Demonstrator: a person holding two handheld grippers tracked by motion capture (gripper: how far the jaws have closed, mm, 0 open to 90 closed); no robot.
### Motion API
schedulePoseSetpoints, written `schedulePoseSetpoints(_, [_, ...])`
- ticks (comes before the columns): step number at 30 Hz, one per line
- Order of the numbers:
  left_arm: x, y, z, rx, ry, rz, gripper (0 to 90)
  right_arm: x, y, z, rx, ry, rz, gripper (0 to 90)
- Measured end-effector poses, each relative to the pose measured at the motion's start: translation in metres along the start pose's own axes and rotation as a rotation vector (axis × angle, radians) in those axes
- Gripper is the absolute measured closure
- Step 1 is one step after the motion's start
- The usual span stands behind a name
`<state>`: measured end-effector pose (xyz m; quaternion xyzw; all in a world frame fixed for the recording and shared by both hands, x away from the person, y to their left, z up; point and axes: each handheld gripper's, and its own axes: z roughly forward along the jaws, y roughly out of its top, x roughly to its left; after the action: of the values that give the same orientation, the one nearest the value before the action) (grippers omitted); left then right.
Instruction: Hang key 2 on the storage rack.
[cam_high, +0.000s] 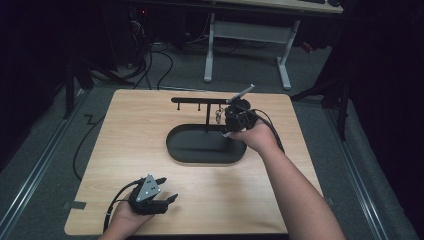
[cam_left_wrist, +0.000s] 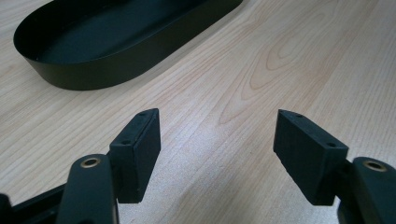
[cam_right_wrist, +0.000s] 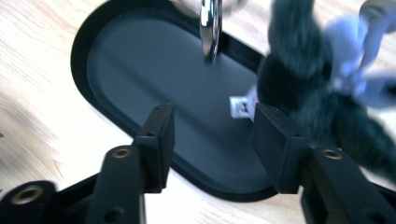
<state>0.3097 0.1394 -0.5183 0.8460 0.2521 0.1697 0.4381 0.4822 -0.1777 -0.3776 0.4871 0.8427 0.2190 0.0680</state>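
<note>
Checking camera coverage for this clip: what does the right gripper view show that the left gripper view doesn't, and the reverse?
Right gripper view: a metal ring and a dark fuzzy charm with a white tag, above the tray by the open right gripper. Left gripper view: the open left gripper low over the table. Both: the black oval tray on the wooden table.

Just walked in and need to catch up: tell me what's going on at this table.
A person holds a gripper in each hand at a wooden table. The right gripper is up by a black rack standing in an oval black tray, its jaws apart, right beside a dark fuzzy keychain toy with a metal ring hanging there. The jaws press on nothing. The left gripper rests open near the table's front edge, with nothing between its jaws.
</note>
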Motion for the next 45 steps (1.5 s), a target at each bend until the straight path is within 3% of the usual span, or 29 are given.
schedulePoseSetpoints(6, [-0.002, 0.0, 0.002, 0.006, -0.001, 0.006, 32.6, -0.004, -0.032, 0.007, -0.039, 0.013, 0.008, 43.2])
schedulePoseSetpoints(16, [-0.002, 0.0, 0.005, 0.015, 0.001, 0.004, 32.6, -0.011, -0.089, 0.012, -0.119, -0.004, 0.019, 38.5])
schedulePoseSetpoints(18, [-0.002, 0.0, 0.004, 0.013, 0.001, 0.002, 32.6, -0.014, -0.103, 0.013, -0.146, 0.005, 0.022, 38.4])
schedulePoseSetpoints(19, [-0.002, 0.0, 0.004, 0.012, 0.0, 0.0, 32.6, -0.016, -0.121, 0.013, -0.167, -0.005, 0.026, 37.3])
schedulePoseSetpoints(21, [-0.003, 0.0, 0.004, 0.011, 0.001, 0.0, 32.6, -0.016, -0.127, 0.014, -0.174, -0.005, 0.025, 37.0])
schedulePoseSetpoints(25, [-0.002, 0.0, 0.005, 0.012, -0.002, -0.002, 32.6, -0.021, -0.161, 0.016, -0.225, 0.006, 0.044, 35.9])
schedulePoseSetpoints(30, [-0.003, 0.001, 0.006, 0.011, -0.005, -0.005, 32.6, -0.023, -0.201, 0.019, -0.287, -0.015, 0.043, 34.9])
schedulePoseSetpoints(33, [-0.003, 0.001, 0.006, 0.011, -0.008, -0.012, 32.6, -0.023, -0.228, 0.02, -0.333, -0.036, 0.064, 32.5])
schedulePoseSetpoints(37, [-0.004, 0.001, 0.005, 0.001, -0.017, -0.025, 32.6, -0.02, -0.244, 0.02, -0.367, -0.044, 0.045, 27.0])
schedulePoseSetpoints(40, [-0.005, 0.002, 0.003, -0.004, -0.022, -0.033, 32.5, -0.014, -0.26, 0.02, -0.402, -0.075, 0.034, 20.7])
schedulePoseSetpoints(41, [-0.006, 0.002, 0.003, -0.005, -0.023, -0.039, 32.5, -0.009, -0.276, 0.021, -0.45, -0.109, 0.045, 16.7])
schedulePoseSetpoints(43, [-0.006, 0.002, 0.002, -0.008, -0.024, -0.048, 32.5, -0.007, -0.286, 0.023, -0.478, -0.114, 0.056, 16.7])
schedulePoseSetpoints(44, [-0.006, 0.002, 0.003, -0.011, -0.023, -0.051, 32.5, -0.007, -0.291, 0.024, -0.474, -0.082, 0.077, 15.7])
schedulePoseSetpoints(45, [-0.006, 0.002, 0.005, -0.007, -0.025, -0.056, 32.6, -0.007, -0.294, 0.018, -0.499, -0.088, 0.075, 15.5])
